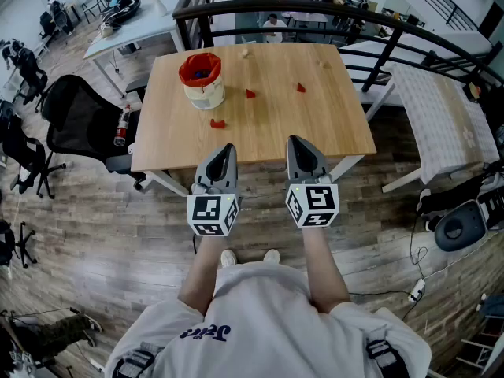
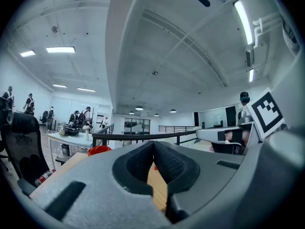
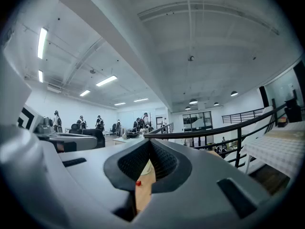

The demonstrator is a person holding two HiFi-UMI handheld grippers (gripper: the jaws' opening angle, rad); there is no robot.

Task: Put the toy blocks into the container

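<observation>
White shirt (image 1: 260,321) and forearms filling btm of head view; person standing just short of the surface (image 1: 315,124), holding both grippers level out front.

Task status: looking barely begun, or paused. Three red blocks (image 1: 250,94) lying loose on the surface: one just in front of the container (image 1: 203,94), one to its right, one further right, all apart from each other. Container standing upright toward far-left of the surface. Sth dark showing inside, can't tell if it's a block. Small pale bit (image 1: 246,52) sitting near far edge, too small to ID. So at least three pickups remaining, by my reckoning.

Blocks vs jaws: left gripper (image 1: 224,150) and right gripper (image 1: 299,143) hovering side by side over the near edge, well short of every block. Left jaws meeting tip to tip, gripping nothing; right jaws doing the same. Right gripper view showing one of the red blocks (image 3: 138,182) thru the slot below the tips, but far off on the surface, not gripped. Nearest block (image 1: 217,123) lying roughly ahead of left gripper.

Outward: black office chair (image 1: 79,120) sitting left of surface, dark railing (image 1: 331,10) running behind, white table (image 1: 441,116) standing at right.
</observation>
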